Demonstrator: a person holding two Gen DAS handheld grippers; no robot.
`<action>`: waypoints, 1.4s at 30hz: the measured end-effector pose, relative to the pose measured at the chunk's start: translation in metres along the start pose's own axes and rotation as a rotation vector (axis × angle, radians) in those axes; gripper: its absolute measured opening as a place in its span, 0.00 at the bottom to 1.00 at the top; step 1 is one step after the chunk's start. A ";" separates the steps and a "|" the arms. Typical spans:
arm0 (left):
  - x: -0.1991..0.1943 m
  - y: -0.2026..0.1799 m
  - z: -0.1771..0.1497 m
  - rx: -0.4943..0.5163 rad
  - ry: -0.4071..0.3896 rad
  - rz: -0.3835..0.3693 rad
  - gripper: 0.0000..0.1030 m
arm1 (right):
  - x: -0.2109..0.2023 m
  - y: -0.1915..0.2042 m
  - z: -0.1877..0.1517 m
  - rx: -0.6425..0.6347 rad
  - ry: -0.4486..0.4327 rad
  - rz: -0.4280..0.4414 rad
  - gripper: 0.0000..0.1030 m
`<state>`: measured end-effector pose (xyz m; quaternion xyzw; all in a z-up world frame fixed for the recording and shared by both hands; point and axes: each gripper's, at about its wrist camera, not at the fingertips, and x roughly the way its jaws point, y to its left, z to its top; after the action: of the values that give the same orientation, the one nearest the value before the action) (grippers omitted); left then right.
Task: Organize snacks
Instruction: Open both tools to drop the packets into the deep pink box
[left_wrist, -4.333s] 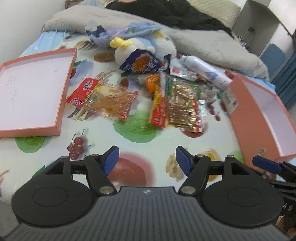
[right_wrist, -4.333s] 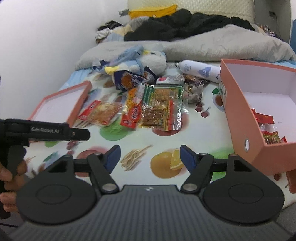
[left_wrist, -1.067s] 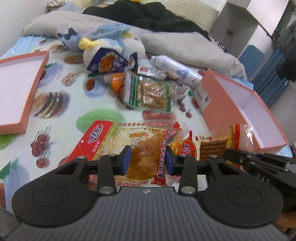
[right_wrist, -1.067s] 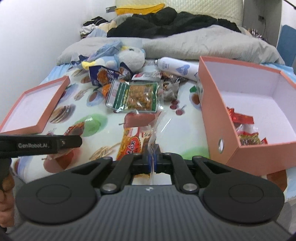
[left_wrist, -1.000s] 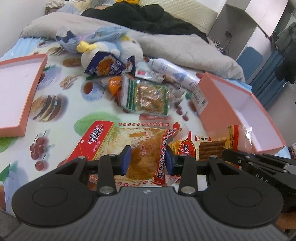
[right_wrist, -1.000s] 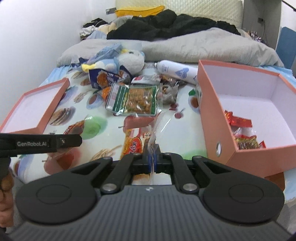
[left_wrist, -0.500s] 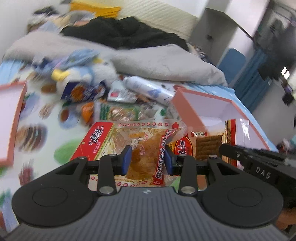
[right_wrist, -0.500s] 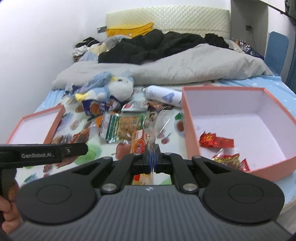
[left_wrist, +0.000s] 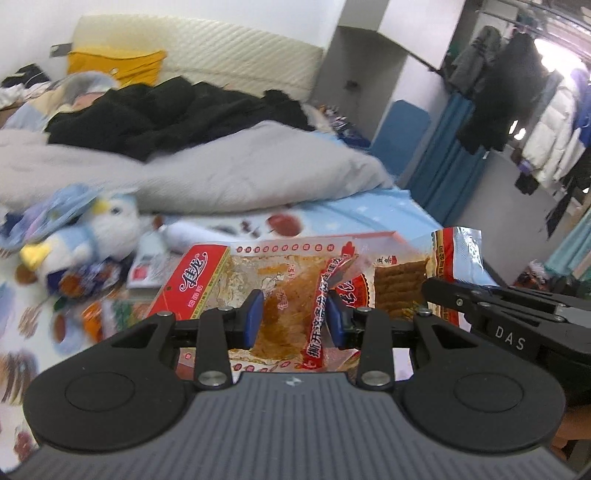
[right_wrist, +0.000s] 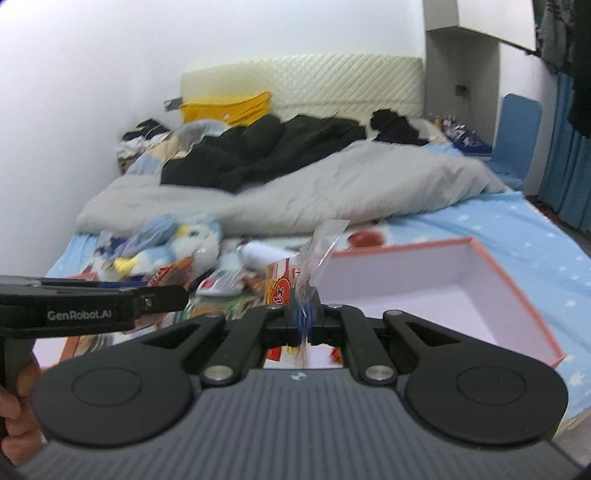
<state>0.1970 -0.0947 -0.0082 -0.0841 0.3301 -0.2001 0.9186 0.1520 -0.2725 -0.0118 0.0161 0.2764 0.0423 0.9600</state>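
Right gripper (right_wrist: 303, 320), pinched shut on a clear-edged snack packet (right_wrist: 280, 286), hung just left of the pink box (right_wrist: 517, 291); left gripper (left_wrist: 294, 319), clamping a red packet (left_wrist: 258, 280), trailed farther left.

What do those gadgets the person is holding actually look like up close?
Both are matte black plastic. Each has a ribbed grey-black body, two round discs, silver rivets on angled linkage arms, and blue pads on its fingertips. The left gripper reads "GenRobot.AI" along its side; the right gripper reads "DAS".

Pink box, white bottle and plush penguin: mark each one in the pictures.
pink box (right_wrist: 436, 280): right wrist view, on its pale inner floor.
white bottle (right_wrist: 264, 254): right wrist view, on its blurred body.
plush penguin (left_wrist: 110, 229): left wrist view, on its white head.
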 end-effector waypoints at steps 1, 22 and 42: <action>0.003 -0.005 0.006 0.003 -0.003 -0.011 0.41 | -0.001 -0.007 0.004 0.007 -0.010 -0.011 0.05; 0.183 -0.090 0.034 0.101 0.199 -0.088 0.36 | 0.077 -0.129 -0.030 0.154 0.122 -0.152 0.06; 0.225 -0.060 0.000 0.112 0.313 -0.035 0.36 | 0.119 -0.142 -0.070 0.215 0.231 -0.187 0.64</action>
<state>0.3361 -0.2438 -0.1201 -0.0063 0.4561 -0.2447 0.8556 0.2253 -0.4028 -0.1412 0.0878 0.3881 -0.0756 0.9143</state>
